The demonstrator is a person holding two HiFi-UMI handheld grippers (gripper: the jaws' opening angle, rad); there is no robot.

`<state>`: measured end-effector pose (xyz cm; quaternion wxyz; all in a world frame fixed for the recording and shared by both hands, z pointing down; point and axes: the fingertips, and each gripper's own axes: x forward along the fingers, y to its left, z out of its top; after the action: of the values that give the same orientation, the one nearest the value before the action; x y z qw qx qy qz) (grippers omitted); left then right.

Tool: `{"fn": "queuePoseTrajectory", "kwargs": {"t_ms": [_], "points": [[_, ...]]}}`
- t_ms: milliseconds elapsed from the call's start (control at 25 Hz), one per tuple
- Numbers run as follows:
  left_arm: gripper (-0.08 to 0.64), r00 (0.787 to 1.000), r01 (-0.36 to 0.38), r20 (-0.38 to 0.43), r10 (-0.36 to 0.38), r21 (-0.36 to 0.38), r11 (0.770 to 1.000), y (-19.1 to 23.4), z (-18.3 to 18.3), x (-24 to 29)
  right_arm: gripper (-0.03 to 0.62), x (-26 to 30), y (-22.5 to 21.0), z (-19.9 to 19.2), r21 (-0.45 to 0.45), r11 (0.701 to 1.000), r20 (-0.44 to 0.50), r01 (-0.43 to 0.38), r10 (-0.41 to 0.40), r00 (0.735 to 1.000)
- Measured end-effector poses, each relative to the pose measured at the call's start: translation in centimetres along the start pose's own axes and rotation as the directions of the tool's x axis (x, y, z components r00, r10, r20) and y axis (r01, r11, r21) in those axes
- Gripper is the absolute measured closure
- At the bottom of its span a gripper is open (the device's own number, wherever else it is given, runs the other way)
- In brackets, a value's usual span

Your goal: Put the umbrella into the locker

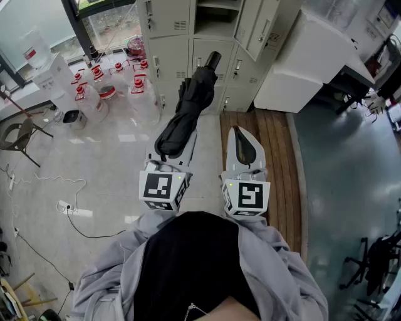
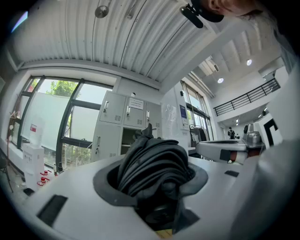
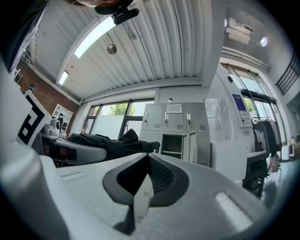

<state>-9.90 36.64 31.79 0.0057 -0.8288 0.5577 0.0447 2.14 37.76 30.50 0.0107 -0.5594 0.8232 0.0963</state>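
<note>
Seen from the head view: black folded umbrella (image 1: 188, 106) clamped in the left gripper (image 1: 168, 150), far end pointing up-frame toward the grey locker (image 1: 213, 15), open at top centre. Only in the left gripper view: fingers (image 2: 65, 187) parted, pressing on bunched fabric. Only in the right gripper view: right gripper (image 3: 143, 187) fingers together, empty; umbrella at left.

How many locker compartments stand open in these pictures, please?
1. The open compartment is in the grey lockers, straight beyond the far end of the umbrella. Others may be hidden behind the umbrella or out of frame.
</note>
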Motion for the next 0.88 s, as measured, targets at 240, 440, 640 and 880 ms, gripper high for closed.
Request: {"fn": "queuePoseTrajectory", "kwargs": {"t_ms": [240, 440, 640, 880], "points": [[0.348, 1.000, -0.009, 0.002, 0.009, 0.002, 1.000, -1.0, -0.4, 1.1, 0.592, 0.3, -1.6, -0.6, -0.004, 1.000, -0.004, -0.002, 0.002, 1.000], [0.348, 1.000, -0.016, 0.001, 0.016, -0.002, 1.000, -1.6, -0.6, 2.4, 0.592, 1.0, -2.7, -0.8, 0.014, 0.999, 0.012, -0.030, 0.030, 0.999], [0.348, 1.000, -0.028, 0.006, 0.028, -0.002, 1.000, -2.0, -0.6, 3.9, 0.592, 2.1, -4.0, -1.3, 0.038, 0.998, 0.011, -0.055, 0.054, 0.998], [0.348, 1.000, -0.027, 0.010, 0.027, -0.002, 1.000, -2.1, -0.6, 5.6, 0.592, 3.1, -4.8, -2.1, 0.045, 0.997, 0.000, -0.064, 0.064, 0.998]]}}
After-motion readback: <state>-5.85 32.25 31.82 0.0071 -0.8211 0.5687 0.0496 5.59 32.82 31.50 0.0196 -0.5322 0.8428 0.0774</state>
